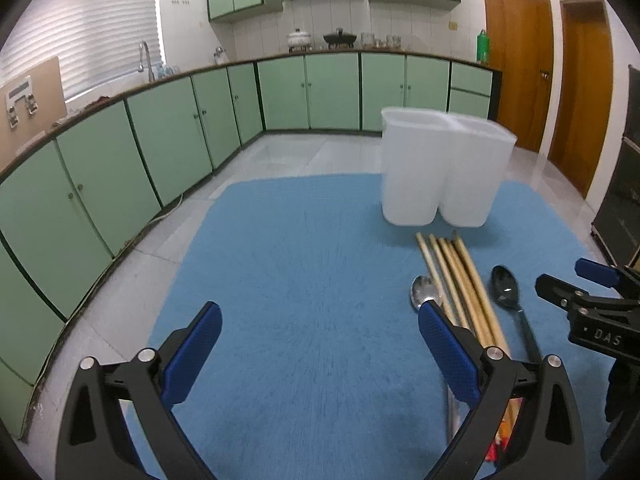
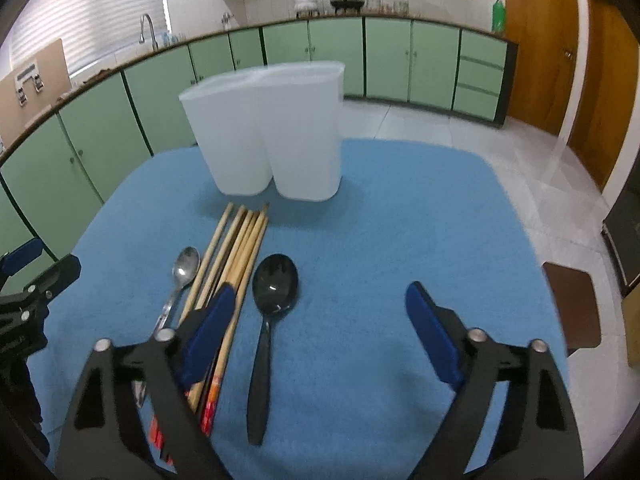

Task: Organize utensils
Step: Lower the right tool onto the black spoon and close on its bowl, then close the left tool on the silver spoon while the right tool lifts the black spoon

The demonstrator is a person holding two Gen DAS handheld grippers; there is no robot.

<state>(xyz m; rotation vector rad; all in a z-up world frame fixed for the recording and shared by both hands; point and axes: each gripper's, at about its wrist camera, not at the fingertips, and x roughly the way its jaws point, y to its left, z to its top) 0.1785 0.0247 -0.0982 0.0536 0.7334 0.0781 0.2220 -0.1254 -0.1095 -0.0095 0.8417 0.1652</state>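
Note:
A white two-compartment utensil holder (image 1: 440, 168) (image 2: 272, 132) stands upright at the far side of a blue mat (image 1: 304, 280) (image 2: 380, 240). In front of it lie several wooden chopsticks (image 1: 460, 280) (image 2: 236, 252), a metal spoon (image 1: 424, 292) (image 2: 182, 276) to their left and a black spoon (image 1: 510, 300) (image 2: 272, 308) to their right. My left gripper (image 1: 320, 344) is open and empty above the mat, left of the utensils. My right gripper (image 2: 320, 324) is open and empty; its left finger hangs over the chopsticks, and the black spoon lies between its fingers. The right gripper also shows at the right edge of the left wrist view (image 1: 592, 292).
Green kitchen cabinets (image 1: 168, 140) run along the left and back walls under a counter with a sink tap (image 1: 145, 60). Wooden doors (image 1: 516, 60) stand at the right. A brown stool (image 2: 572, 308) stands beside the table at the right. The tiled floor (image 1: 280, 152) lies beyond the mat.

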